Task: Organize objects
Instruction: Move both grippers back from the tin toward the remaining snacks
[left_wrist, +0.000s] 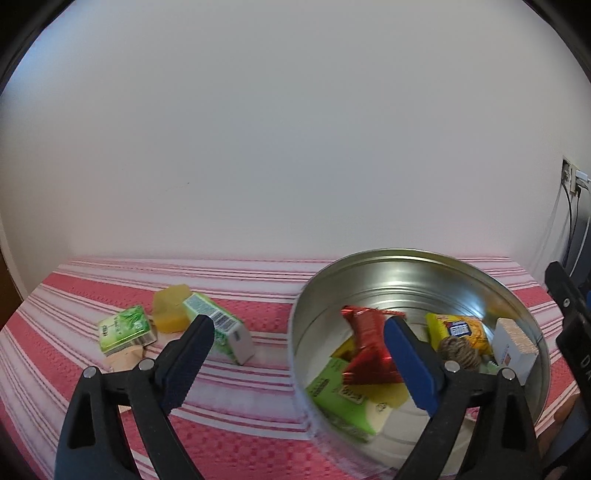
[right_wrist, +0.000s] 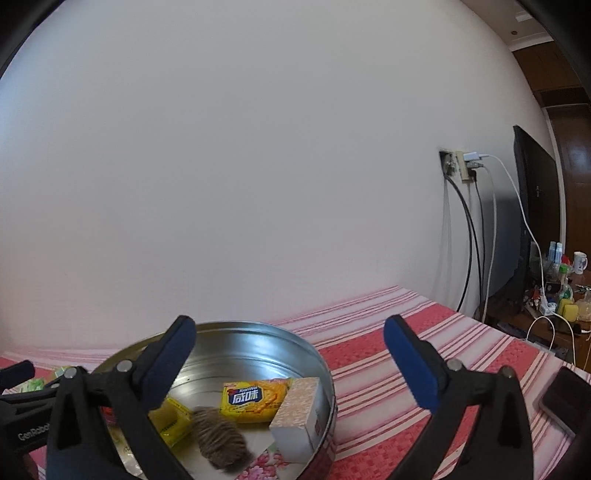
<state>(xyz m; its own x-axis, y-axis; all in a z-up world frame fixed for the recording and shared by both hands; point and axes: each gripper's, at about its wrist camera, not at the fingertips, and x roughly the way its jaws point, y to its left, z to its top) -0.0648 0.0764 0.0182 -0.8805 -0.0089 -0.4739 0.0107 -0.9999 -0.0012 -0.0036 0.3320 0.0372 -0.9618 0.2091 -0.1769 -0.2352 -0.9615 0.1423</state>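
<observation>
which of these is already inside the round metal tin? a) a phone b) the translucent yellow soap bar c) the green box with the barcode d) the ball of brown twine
d, the ball of brown twine lies on the floor of the round metal tin, next to the yellow biscuit packet.

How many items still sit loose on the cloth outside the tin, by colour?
Green boxes: 2, one and another
Yellow block: 1
Beige piece: 1
Total: 4
</observation>
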